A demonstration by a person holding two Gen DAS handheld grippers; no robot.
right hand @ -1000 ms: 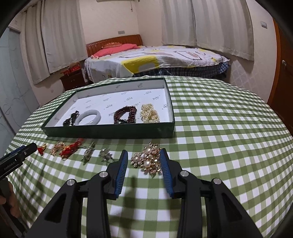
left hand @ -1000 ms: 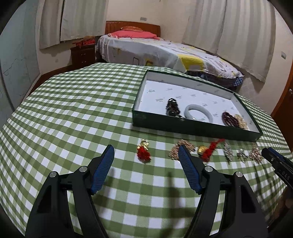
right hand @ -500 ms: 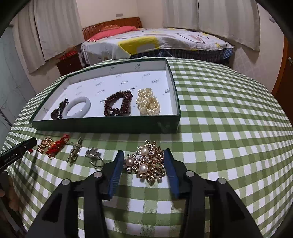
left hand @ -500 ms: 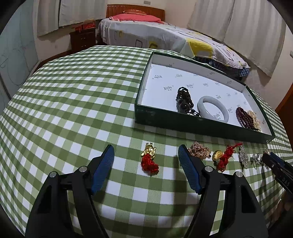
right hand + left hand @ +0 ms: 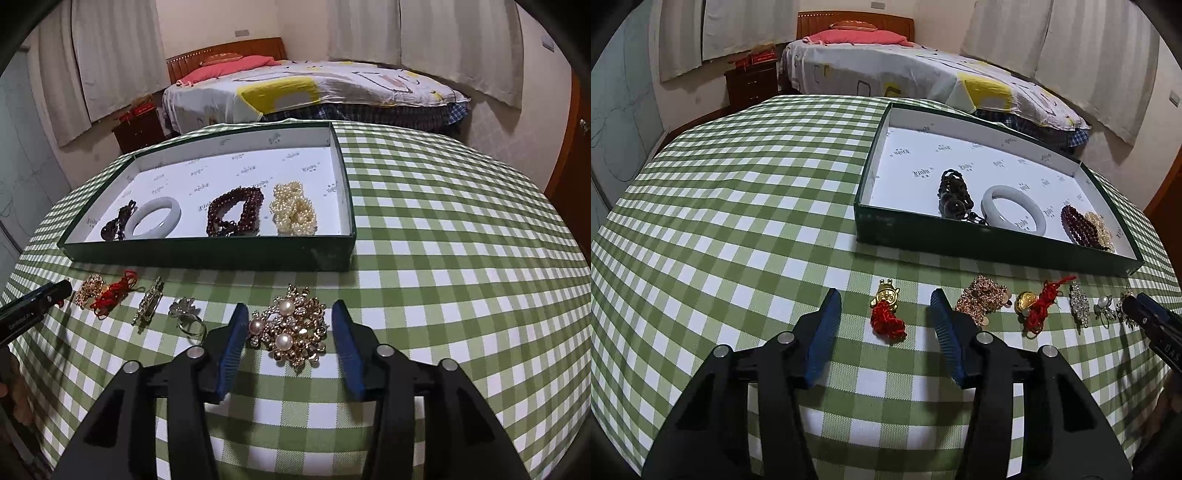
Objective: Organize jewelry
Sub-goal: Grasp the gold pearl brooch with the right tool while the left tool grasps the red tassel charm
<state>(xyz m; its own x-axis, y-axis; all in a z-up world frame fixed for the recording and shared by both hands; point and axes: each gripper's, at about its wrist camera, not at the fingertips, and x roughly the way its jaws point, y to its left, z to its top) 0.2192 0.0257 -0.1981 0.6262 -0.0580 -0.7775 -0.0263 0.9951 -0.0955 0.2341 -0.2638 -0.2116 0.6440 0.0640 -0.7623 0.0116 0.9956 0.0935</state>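
Note:
On the green checked tablecloth, a gold charm with a red cord (image 5: 886, 310) lies between the blue pads of my left gripper (image 5: 885, 295). Its jaws are closing and the pads are not touching the charm. A gold brooch with pearls (image 5: 290, 332) lies between the pads of my right gripper (image 5: 290, 306), whose jaws are opening and stand clear of it. Beyond them is a green box (image 5: 960, 243) (image 5: 207, 254) holding a dark bead bracelet (image 5: 955, 190), a white bangle (image 5: 153, 221), a dark red bead bracelet (image 5: 236, 216) and a pearl bracelet (image 5: 293, 212).
In a row before the box lie a rose-gold chain (image 5: 982, 295), a gold charm on red cord (image 5: 1038, 302), a crystal brooch (image 5: 149, 302) and a ring (image 5: 188, 314). A bed (image 5: 314, 88) and a nightstand (image 5: 750, 81) stand beyond the round table's far edge.
My left gripper has moved in on the gold charm and its jaws have narrowed around it. The right gripper's jaws have widened on either side of the pearl brooch.

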